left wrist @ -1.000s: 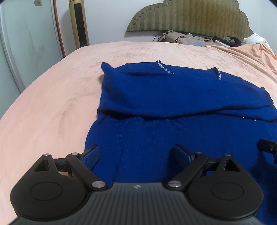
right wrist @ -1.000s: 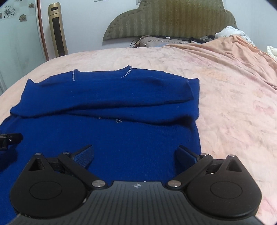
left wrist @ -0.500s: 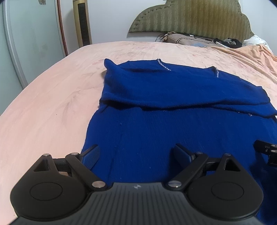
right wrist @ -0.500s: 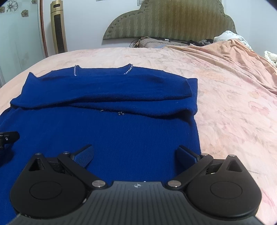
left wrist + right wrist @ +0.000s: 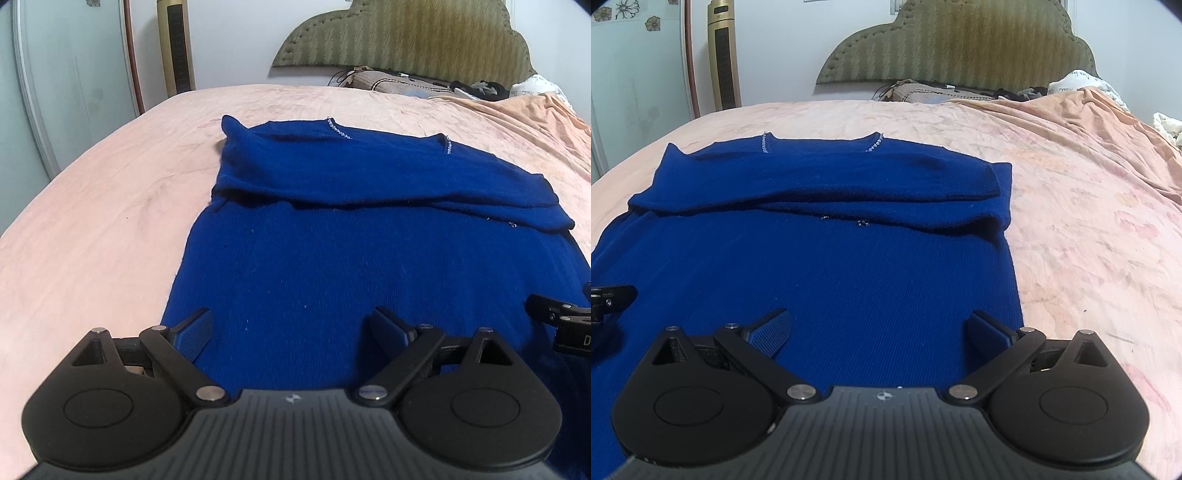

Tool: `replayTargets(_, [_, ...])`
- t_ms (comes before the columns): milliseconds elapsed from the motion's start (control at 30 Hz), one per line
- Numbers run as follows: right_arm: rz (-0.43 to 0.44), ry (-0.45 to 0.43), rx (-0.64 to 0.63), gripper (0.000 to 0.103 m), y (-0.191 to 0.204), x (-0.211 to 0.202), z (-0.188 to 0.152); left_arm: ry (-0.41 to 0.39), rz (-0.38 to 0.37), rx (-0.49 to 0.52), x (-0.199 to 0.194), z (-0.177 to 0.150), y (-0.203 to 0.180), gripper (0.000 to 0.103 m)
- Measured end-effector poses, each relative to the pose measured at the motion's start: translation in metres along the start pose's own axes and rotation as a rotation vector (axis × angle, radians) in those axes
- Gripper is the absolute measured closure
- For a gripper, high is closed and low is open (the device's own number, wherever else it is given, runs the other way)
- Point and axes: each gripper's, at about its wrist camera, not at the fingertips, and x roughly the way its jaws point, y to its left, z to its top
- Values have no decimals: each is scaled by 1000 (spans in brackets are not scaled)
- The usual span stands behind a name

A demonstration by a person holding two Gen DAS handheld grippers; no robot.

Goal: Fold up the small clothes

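On the bed, a blue sweater lies flat on the pink sheet, collar toward the headboard, with both sleeves already folded across the chest in a band. The lower body of the sweater stretches toward the cameras, its hem out of sight beneath the claws.

What has changed over the last second is small: both cameras sit a little lower and nearer the cloth, so the sweater fills more of each view and the folded band looks flatter (the garment itself has not shifted or creased). The left claw is released, jaws spread wide over the left part of the lower body, near the left side edge. The right claw is likewise released and empty, its right finger just at the sweater's right side edge. Each claw's tip shows at the border of the other's view, so the two are level and well apart across the width.

This reads as a descent toward the hem, one claw near each bottom corner. The sleeve stage looks done; the likely next step is pinching the hem on both sides and carrying it up over the sleeves toward the collar. Whether the fingers touch the knit yet cannot be told from here.
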Motion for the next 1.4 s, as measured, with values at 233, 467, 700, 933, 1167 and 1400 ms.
replayTargets(233, [-9,-9,5,0,1,-4,-5,-21,16,-3,-6,-10,-2,7])
replayTargets(467, [-12,-15,-1,0,3,-13,-12,-55,33,3,-11,-20,-4,5])
replayTargets(700, [-9,-15,-8,0,4,-26,-21,-52,35,-3,-17,-26,-3,5])
replayTargets(933, [-4,-12,-17,0,6,-38,-31,-52,35,0,-18,-27,-2,5])
replayTargets(1167, [6,-16,-10,0,5,-41,-36,-69,44,9,-25,-38,-2,4])
replayTargets(1400, [15,-14,-1,0,2,-40,-36,-73,40,-2,-25,-39,-1,3])
